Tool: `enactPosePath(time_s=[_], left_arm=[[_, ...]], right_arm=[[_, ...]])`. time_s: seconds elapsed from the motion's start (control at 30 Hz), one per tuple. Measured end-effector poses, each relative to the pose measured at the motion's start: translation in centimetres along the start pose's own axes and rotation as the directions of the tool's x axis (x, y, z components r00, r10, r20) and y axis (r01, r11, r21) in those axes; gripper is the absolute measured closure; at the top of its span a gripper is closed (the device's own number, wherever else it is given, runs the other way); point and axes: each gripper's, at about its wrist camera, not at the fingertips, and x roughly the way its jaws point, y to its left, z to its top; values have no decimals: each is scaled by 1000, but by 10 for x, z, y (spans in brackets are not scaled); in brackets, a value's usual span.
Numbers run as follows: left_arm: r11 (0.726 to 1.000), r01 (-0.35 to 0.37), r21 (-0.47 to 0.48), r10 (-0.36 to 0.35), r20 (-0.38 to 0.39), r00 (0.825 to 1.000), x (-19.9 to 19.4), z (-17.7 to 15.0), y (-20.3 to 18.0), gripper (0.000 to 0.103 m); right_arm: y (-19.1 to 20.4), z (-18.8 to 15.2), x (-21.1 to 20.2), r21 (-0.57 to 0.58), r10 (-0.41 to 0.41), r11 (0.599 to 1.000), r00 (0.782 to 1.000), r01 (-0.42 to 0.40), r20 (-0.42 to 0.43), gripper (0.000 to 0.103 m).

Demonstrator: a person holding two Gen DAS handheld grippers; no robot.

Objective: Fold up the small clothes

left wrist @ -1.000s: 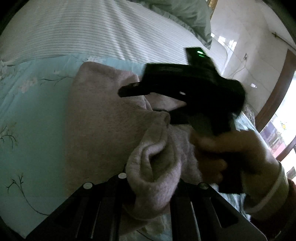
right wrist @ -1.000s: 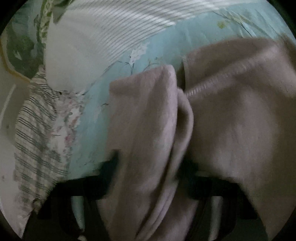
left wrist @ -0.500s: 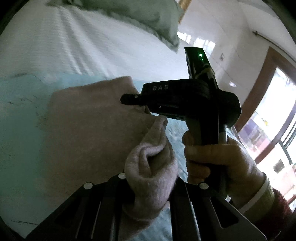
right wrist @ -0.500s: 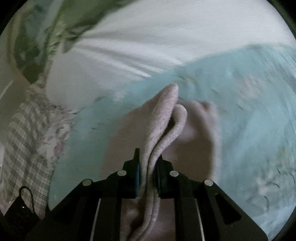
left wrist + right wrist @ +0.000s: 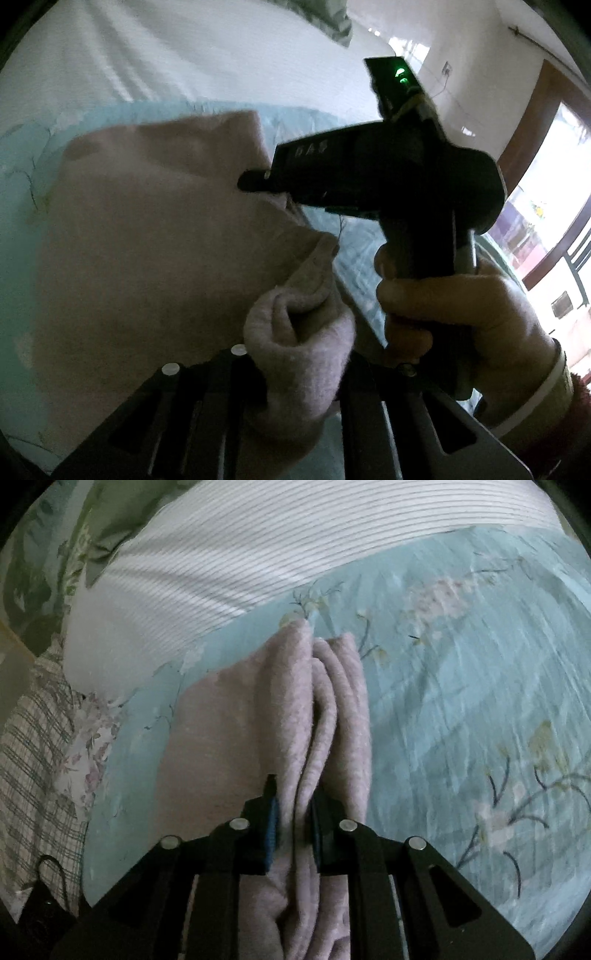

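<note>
I have both claws pinching the pink cloth (image 5: 325, 716): left claw (image 5: 299, 354) and right claw (image 5: 293, 830) each easing apart, so the fold drops flat ahead.

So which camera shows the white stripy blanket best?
The right wrist view: the white striped blanket fills the top, sharp, its thin lines clear above the blue flowery sheet. The left wrist view shows it too, but blurred, the stripes barely visible.
</note>
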Motion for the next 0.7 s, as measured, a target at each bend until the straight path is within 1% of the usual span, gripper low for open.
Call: enactPosePath(time_s=[0.03, 0.07, 0.1, 0.13, 0.17, 0.2, 0.27, 0.33, 0.4, 0.53, 0.6, 0.7], left_arm=[[1000, 9, -8, -9, 1, 1000, -4, -2, 3, 86], [1000, 28, -13, -28, 0, 1000, -8, -2, 5, 76], [999, 49, -17, -49, -1, 999, -14, -4, 7, 70], [998, 65, -20, -65, 2, 998, -22, -6, 10, 56], [997, 76, -20, -76, 14, 997, -34, -8, 14, 46], [997, 80, -19, -79, 24, 997, -43, -11, 17, 43], [995, 96, -28, -95, 44, 995, -66, -15, 29, 30], [994, 88, -69, -84, 69, 994, -89, -22, 50, 24], [991, 63, -116, -54, 84, 995, -102, -25, 73, 23], [974, 14, -226, 4, 79, 997, -108, -23, 124, 23], [962, 14, -274, 3, 62, 998, -103, -22, 143, 23], [946, 36, -321, -20, 52, 998, -90, -16, 165, 23]], right_arm=[[0, -2, -6, 11, -11, 1000, 1000, 11, 6, 66], [0, -3, -11, 16, -16, 1000, 1000, 16, 14, 57], [1, -6, -19, 21, -14, 1000, 999, 13, 29, 37], [0, -8, -24, 23, -20, 1000, 999, 19, 40, 17], [2, -12, -31, 19, -33, 999, 998, 32, 59, 11], [4, -17, -37, 12, -39, 999, 997, 39, 69, 8], [5, -25, -42, 11, -42, 999, 998, 42, 56, 8], [5, -35, -43, 7, -32, 999, 999, 32, 32, 8], [7, -42, -40, -2, -29, 1000, 1000, 30, 8, 8], [7, -47, -32, -13, -22, 1000, 999, 22, -30, 8], [6, -47, -29, -11, -8, 1000, 999, 8, -32, 8], [0, -44, -25, 8, 45, 999, 998, -45, -35, 8]])
